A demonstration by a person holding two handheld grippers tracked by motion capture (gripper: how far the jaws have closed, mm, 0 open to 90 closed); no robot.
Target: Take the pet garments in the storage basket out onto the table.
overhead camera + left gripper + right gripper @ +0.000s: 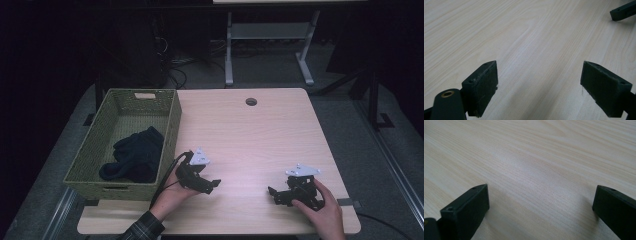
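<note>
- Right gripper [274, 192], black two-jaw tool with a grey three-cornered plate, rests low on the pale wood-grain table [250, 145] at about 5 o'clock; the right hand [320, 207] wraps it from behind. Jaws spread wide, nothing between them; the right gripper view has bare wood in the gap.
- Left gripper [214, 183], same build, at about 7 o'clock, held in the left hand [172, 192] with a plaid sleeve [145, 227] below. Jaws wide apart, empty. In the left gripper view one black pad [484, 85] stands clear of the wood.
- Dark navy bundled cloth [135, 155], soft and crumpled, lies inside the green woven rectangular basket [172, 122], toward its near half, at about 9 o'clock from the left gripper.
- The basket's near-right wall stands just beside the left gripper, and the gripper's cable [165, 175] runs along it.
- Risk, as I judge it: swinging the left gripper toward the cloth could knock or drag the light basket; the cable could snag the rim.
- Soft cloth may be pinched only partly and slip free if lifted.
</note>
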